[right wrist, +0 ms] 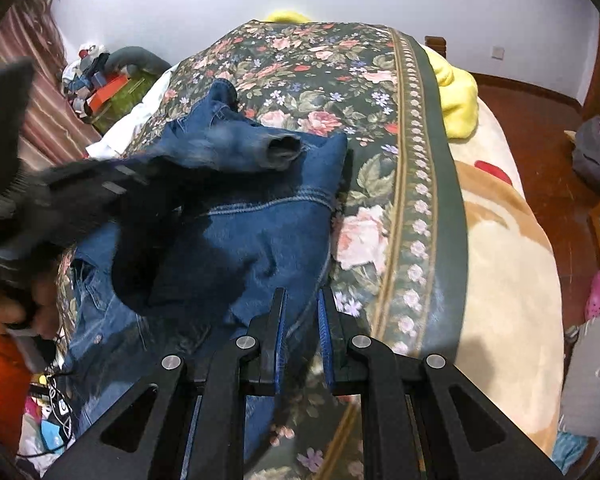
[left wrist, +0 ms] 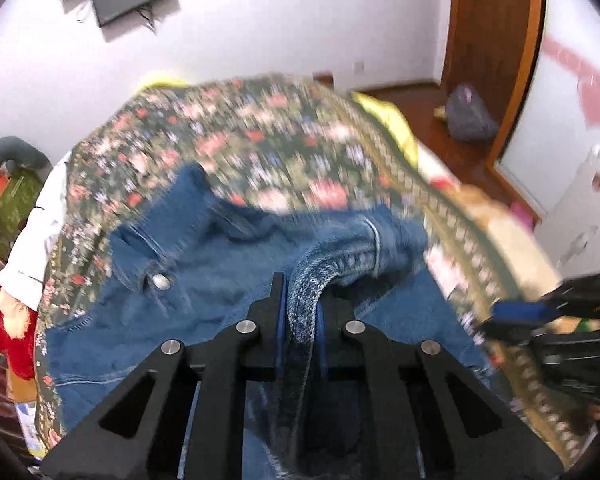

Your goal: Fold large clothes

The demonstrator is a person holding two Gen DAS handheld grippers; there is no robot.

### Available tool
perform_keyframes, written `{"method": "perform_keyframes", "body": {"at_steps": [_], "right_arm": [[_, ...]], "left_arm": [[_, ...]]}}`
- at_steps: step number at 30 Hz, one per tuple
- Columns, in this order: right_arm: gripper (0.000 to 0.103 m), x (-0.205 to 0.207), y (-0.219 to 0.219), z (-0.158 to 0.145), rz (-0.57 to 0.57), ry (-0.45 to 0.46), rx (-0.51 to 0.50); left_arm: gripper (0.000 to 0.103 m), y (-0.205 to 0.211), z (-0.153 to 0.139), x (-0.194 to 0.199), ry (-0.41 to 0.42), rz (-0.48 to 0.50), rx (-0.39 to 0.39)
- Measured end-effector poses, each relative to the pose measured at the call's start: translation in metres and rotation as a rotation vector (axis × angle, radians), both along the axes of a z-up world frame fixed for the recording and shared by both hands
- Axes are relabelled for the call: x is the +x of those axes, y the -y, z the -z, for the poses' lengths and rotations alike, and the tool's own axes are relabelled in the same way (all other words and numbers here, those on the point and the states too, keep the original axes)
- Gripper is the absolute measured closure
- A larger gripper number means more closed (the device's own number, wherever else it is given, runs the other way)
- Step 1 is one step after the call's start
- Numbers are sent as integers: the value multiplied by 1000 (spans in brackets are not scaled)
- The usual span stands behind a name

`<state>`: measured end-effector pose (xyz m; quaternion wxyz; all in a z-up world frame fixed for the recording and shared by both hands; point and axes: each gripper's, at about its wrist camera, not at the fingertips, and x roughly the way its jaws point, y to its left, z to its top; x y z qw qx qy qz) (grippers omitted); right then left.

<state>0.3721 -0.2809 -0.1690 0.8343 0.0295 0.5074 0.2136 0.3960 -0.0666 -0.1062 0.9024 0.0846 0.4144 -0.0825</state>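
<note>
While pinched at two points, could still go wrong in several ways.

Clamped narrow in the left gripper [left wrist: 302, 288]: a thick rolled ridge of the denim jacket [left wrist: 204, 264], bunched rather than flat. Closed narrow too at the right gripper [right wrist: 302, 300], with the jacket's hemmed edge running in between the pads, seemingly caught there. Spread rumpled across the floral quilt [right wrist: 300, 60] on the bed, towards its left side, partly lifted at the held spots.

Risks, as judged:
- Might fold crooked if pulled while so bunched, with the layer count inside the left grip unclear.
- Might drag the quilt along, lying directly beneath and touching the denim.
- Might lose the thin hem from the right pads under a hard tug.
- Might trap the loose sleeve cuff [right wrist: 284, 148] inside the fold, now flopped open-mouthed over the jacket body.
- Hard to line up edges from the left wrist view, blurred as now.

Counted:
- one denim jacket
- one sleeve cuff in sight
- one metal snap button [left wrist: 160, 281] in the left wrist view
- two grippers
- one floral quilt
- one yellow blanket [right wrist: 460, 96]
- one cream blanket [right wrist: 500, 240]
</note>
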Motion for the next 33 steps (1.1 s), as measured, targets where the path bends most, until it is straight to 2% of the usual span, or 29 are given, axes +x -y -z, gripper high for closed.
{"method": "perform_keyframes", "body": {"at_steps": [3,6,10,13,15,17,19,20,22,24,26,30,33], "right_arm": [[92,3,-9,1,-15,-9,-1],[92,7,-20,8,-29,-20,-4],[92,13,-35,29,-31,-69,-60],[92,12,-40,38,-37,-62,-109],[92,11,-40,39,-49,-60,-112],[92,9,-40,42,-49,-63,-124],[92,8,-41,44,-49,-55,-145],[92,8,-43,45,-47,-49,-158],[92,5,-46,47,-39,-32,-188],[92,1,-53,47,-36,-5,-235],[92,-3,-57,47,-32,18,-273],[92,-6,-63,47,-32,49,-329],[92,-4,-64,48,-38,41,-337]], "left_arm": [[92,-29,-25,-11,52,-37,-20],[92,-62,-28,-25,52,-95,-27],[92,-108,-3,-42,-5,-186,-36],[91,-150,28,-60,-74,-264,-71],[85,-170,48,-71,-128,-293,-106],[71,-192,73,-83,-201,-333,-144],[68,-205,91,-94,-245,-380,-122],[63,-214,101,-99,-274,-403,-120],[57,-229,111,-109,-304,-432,-160],[54,-247,114,-121,-311,-455,-250],[41,-260,108,-133,-296,-488,-306],[36,-281,93,-145,-238,-522,-402],[34,-290,89,-135,-230,-536,-428]]}}
